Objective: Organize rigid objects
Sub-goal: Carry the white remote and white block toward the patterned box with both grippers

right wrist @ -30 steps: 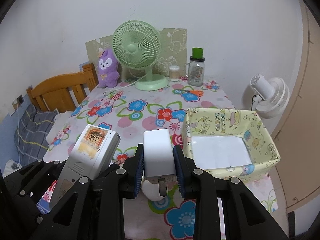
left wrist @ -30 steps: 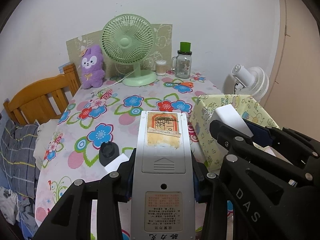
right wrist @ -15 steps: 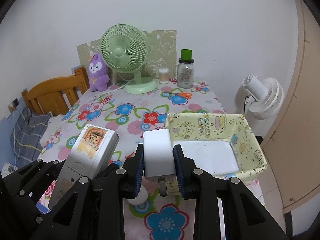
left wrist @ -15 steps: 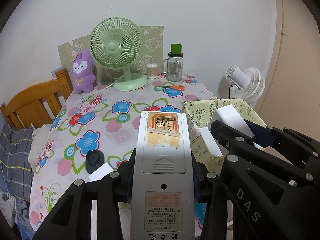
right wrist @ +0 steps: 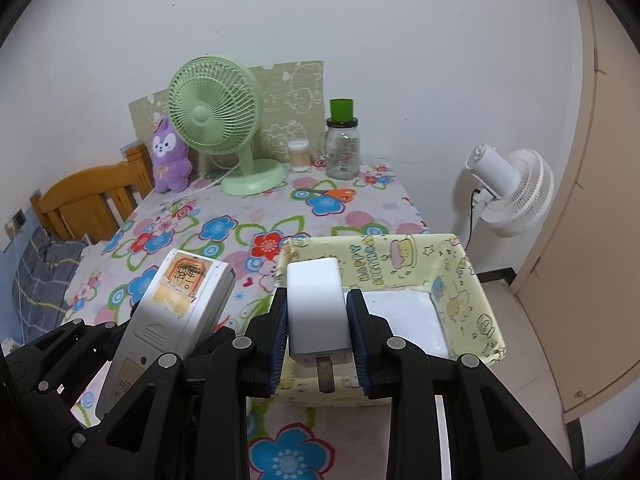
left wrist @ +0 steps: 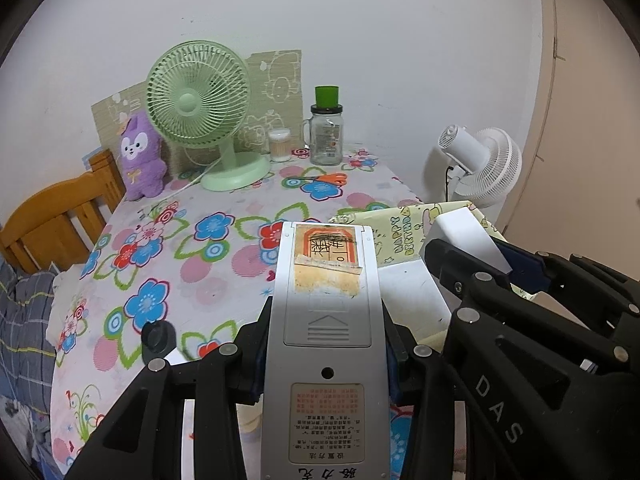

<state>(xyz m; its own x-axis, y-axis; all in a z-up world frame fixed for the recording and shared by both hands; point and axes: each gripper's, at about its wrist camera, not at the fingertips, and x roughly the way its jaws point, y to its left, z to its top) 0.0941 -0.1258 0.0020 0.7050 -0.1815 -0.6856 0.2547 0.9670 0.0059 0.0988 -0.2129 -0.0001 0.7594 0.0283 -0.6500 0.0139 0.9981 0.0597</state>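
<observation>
— What are your left fingers (left wrist: 324, 344) doing?
— You are clamping the remote control (left wrist: 326, 320) with them, lifted above the tabletop (left wrist: 224, 256).
— And the right fingers (right wrist: 318, 332)?
— You are pinching the white charger (right wrist: 316, 304) tight, holding it over the near edge of the yellow box (right wrist: 476, 296).

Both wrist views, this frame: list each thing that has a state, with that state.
Left gripper: shut on the remote control.
Remote control: held, back side up.
Right gripper: shut on the white charger.
White charger: held above the box, prongs toward the camera.
Yellow box: open-topped, only its white bottom showing.
Green fan: upright.
Glass jar: upright, lid on.
Orange-handled scissors: lying flat.
</observation>
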